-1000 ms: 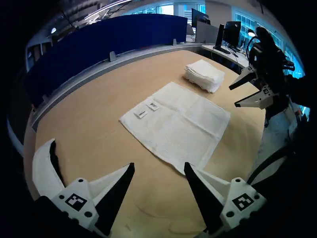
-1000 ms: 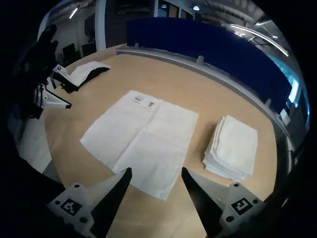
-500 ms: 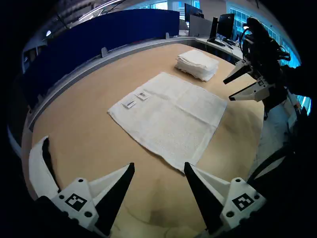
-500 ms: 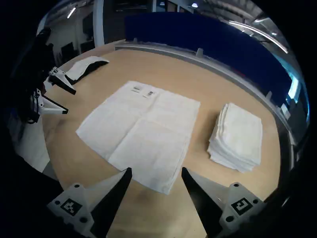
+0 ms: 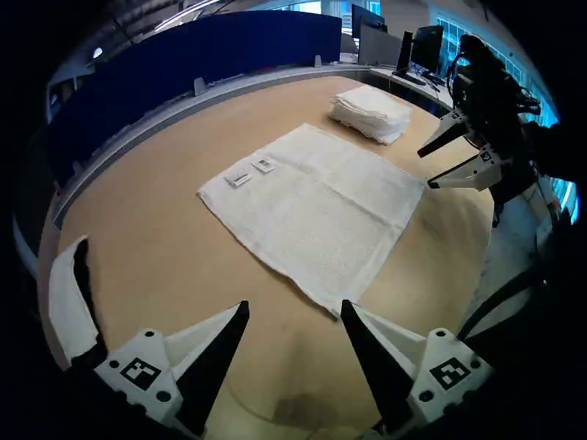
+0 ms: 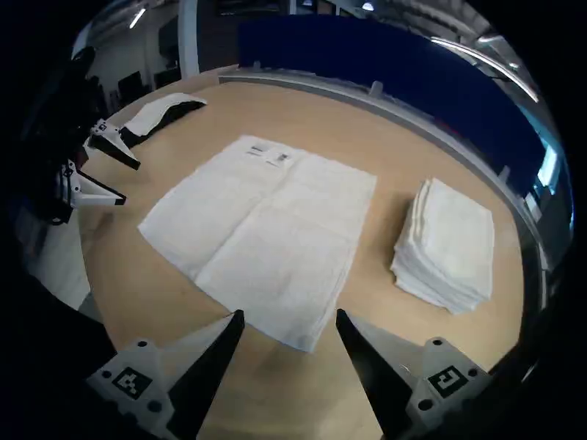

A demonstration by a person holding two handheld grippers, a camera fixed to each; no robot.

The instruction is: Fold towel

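A white towel point(image 5: 312, 205) lies spread flat on the round wooden table point(image 5: 161, 235), with two small labels near its far-left corner. In the right gripper view the same towel point(image 6: 264, 227) reaches close to my fingertips. My left gripper point(image 5: 293, 323) hovers open just off the towel's near corner, holding nothing. My right gripper point(image 6: 286, 328) is open above the towel's near edge, also holding nothing. Farther off in the left gripper view, the right gripper point(image 5: 451, 158) stands open at the table's right side. The left gripper point(image 6: 99, 172) appears open at the left in the right gripper view.
A stack of folded white towels point(image 5: 370, 111) sits at the far side of the table point(image 6: 447, 246). Another white cloth point(image 5: 70, 304) lies over something dark at the table's left edge point(image 6: 165, 111). A blue partition point(image 5: 183, 59) and monitors point(image 5: 418, 51) stand behind.
Both grippers have edged closer to the towel, so its near edge now lies nearer the fingertips. The towel has not moved and both grippers stay open.
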